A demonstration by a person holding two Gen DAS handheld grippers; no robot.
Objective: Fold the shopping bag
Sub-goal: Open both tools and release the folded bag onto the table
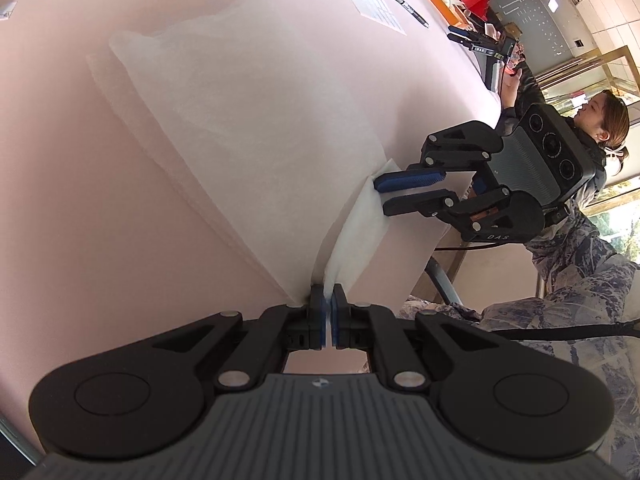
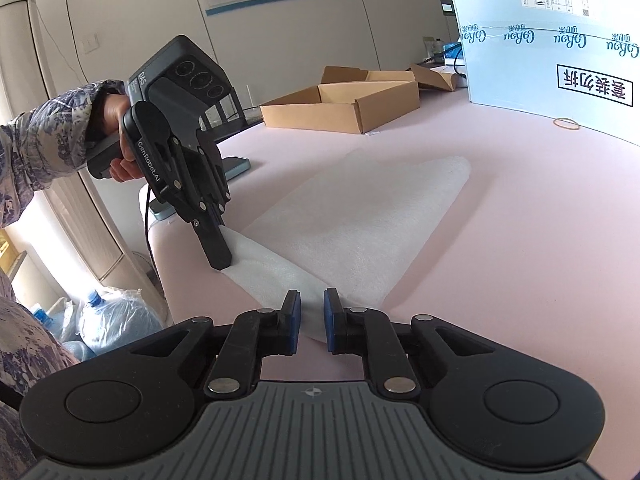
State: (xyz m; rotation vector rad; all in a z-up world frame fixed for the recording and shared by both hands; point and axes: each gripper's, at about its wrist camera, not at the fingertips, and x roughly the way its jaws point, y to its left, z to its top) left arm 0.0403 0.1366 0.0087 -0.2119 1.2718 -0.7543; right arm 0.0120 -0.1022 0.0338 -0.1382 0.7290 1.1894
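Here we see the pink table (image 2: 520, 240) carrying the white shopping bag (image 2: 360, 216), lying flat near its front edge. Our left gripper (image 1: 329, 312) is clamped tight on the bag's near corner. Our right gripper (image 2: 312, 314) stands parted, fabric between its blue pads, not pinched.

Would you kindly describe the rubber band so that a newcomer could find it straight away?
Start at the tall pale blue carton with printed lettering that stands at the far right of the pink table. At its foot, on the table, lies the rubber band. It is a thin tan loop, the only ring-shaped thing there.
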